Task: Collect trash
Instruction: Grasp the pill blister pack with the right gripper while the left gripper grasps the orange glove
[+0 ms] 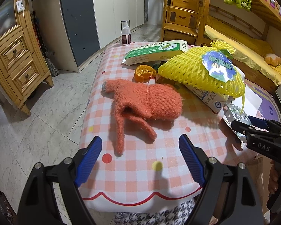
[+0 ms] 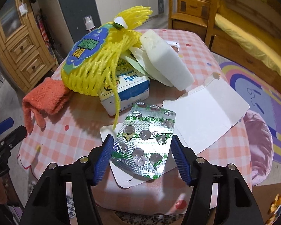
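right wrist: blister pack (image 2: 146, 140) between fingers (image 2: 105, 155).

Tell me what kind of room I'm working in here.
Most likely a bedroom in a home: a wooden bunk bed with drawer steps, a wardrobe, and a small table under a checked cloth.

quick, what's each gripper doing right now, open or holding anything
Left gripper: open, empty, just short of the orange glove.
Right gripper: open, jaws either side of the pill pack, not pressing on it yet.
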A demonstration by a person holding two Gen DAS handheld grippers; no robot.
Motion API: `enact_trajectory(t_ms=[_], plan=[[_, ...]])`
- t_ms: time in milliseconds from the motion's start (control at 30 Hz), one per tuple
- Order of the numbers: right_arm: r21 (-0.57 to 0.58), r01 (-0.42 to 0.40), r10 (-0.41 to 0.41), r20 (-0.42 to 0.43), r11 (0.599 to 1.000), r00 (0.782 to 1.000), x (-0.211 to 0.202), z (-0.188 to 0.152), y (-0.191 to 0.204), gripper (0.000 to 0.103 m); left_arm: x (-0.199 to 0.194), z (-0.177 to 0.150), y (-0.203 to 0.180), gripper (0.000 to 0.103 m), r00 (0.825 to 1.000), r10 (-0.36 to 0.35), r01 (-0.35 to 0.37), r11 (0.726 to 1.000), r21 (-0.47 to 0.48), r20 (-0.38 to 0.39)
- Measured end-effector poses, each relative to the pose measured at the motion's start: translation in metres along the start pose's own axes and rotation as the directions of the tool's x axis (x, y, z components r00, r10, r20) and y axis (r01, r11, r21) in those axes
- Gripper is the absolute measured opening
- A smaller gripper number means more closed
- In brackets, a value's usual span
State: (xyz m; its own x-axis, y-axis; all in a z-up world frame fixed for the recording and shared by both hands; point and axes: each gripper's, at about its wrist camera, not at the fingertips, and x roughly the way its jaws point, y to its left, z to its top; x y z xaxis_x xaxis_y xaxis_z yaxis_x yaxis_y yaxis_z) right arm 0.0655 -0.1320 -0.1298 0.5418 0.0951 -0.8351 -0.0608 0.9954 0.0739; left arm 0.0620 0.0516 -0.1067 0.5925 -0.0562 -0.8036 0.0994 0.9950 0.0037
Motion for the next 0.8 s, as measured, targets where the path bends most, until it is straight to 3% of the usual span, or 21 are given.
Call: enact_trajectory(t_ms=[567,667,800], plan=[[-0.047,0.147,-0.135,0.194,0.988,0.972,-0.064,-0.006,-0.022,0.057,0.003,0.013,0.018,0.084,0.999,0.034,-0.032,0.998,-0.046,0.031],[-0.049,0.17,-0.156,0.216,0.984,0.964,-0.072,-0.008,-0.028,0.057,0.014,0.023,0.025,0.074,0.998,0.051,-0.049,0.997,-0.056,0.03],[-0.045,0.176,-0.161,0.234,0.983,0.959,-0.077,-0.008,-0.035,0.057,0.032,0.041,0.036,0.065,1.0,0.003,-0.001,0.996,-0.088,0.02]])
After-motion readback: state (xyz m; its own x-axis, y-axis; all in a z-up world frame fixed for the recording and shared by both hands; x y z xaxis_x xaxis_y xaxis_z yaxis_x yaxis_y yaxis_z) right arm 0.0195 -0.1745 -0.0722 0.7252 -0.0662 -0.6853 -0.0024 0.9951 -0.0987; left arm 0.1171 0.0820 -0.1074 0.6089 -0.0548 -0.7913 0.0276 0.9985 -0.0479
